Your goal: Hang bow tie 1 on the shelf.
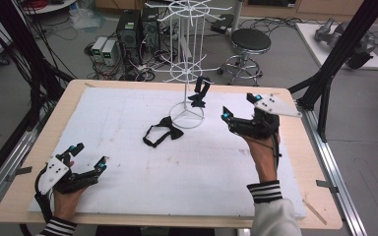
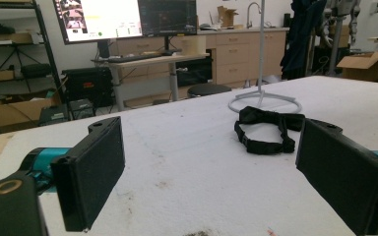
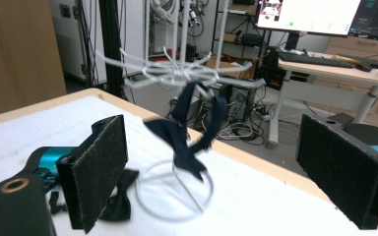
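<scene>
Your right gripper's fingers (image 3: 98,172) are spread wide, and nothing sits between them. Your left gripper's fingers (image 2: 91,169) are spread wide too, and they hold nothing.

In the high view, your right gripper (image 1: 240,107) floats at the right of the middle, just beside the white wire hanging rack (image 1: 187,73). A dark cloth bow tie with a strap (image 1: 200,92) hangs on one of the low hooks of that rack, near the top middle of the picture. In the right gripper view that hanging bow tie (image 3: 187,132) dangles in the middle of the frame, a bit blurry, so it may be swinging. I think the job of putting this one up is done.

A second black cloth bow tie with a looped strap (image 1: 161,133) lies flat on the white foam mat (image 1: 128,177), in the middle of the high view, just left of the rack's round foot. In the left gripper view it (image 2: 268,129) lies at the right of the middle, in front of the rack's ring. Your left gripper (image 1: 89,157) rests at the lower left of the high view, well apart from it.

So I think the step now is to go for the bow tie on the mat. Bring a gripper down over it, pinch the strap, and lift it. Then find a free hook and slip the loop over it. Go slowly near the rack so you don't knock off the one that hangs there.
</scene>
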